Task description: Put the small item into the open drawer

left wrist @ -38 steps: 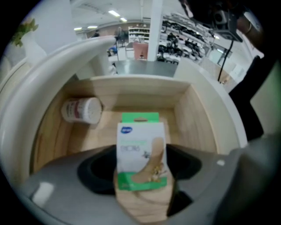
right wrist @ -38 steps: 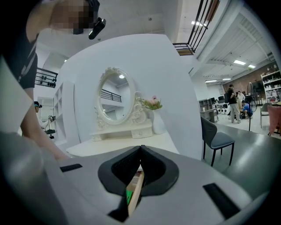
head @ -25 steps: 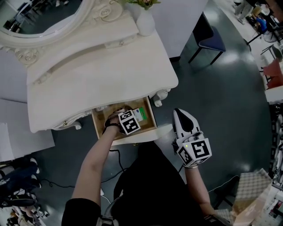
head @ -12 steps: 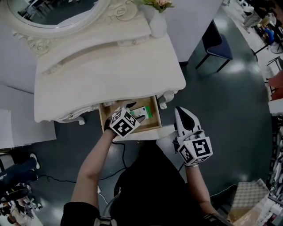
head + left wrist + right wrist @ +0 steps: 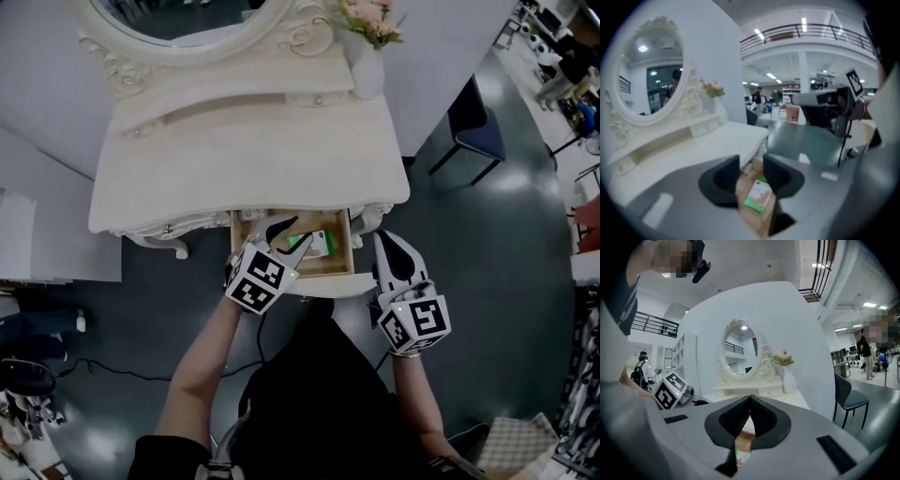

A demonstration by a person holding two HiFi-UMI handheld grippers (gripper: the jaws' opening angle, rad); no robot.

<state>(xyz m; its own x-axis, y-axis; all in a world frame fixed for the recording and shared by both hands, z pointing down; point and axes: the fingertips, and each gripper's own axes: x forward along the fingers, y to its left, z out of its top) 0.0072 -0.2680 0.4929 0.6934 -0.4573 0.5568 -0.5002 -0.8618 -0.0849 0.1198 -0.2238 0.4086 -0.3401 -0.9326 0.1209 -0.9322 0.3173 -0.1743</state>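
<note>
Grey polished floor surrounds a white dressing table point(image 5: 253, 159) with an oval mirror point(image 5: 187, 14), its one drawer point(image 5: 339, 272) pulled open toward the person. From the head view, the small green-and-white box point(image 5: 322, 244) lies flat inside the drawer. The left gripper point(image 5: 289, 234) hangs above the box, clear of it, and the right gripper point(image 5: 386, 246) sits just beside the drawer's right end.

The left gripper view looks between its fingers point(image 5: 723, 178), which have just been closing. They stand partly apart with nothing between them, and the box shows through the gap, down on the drawer's wooden bottom.

The right gripper view shows its fingers point(image 5: 761, 416) pressed together at the tips, empty.

I judge the placing done. The next move calls for drawing the left gripper clear, and perhaps pushing the drawer shut.
</note>
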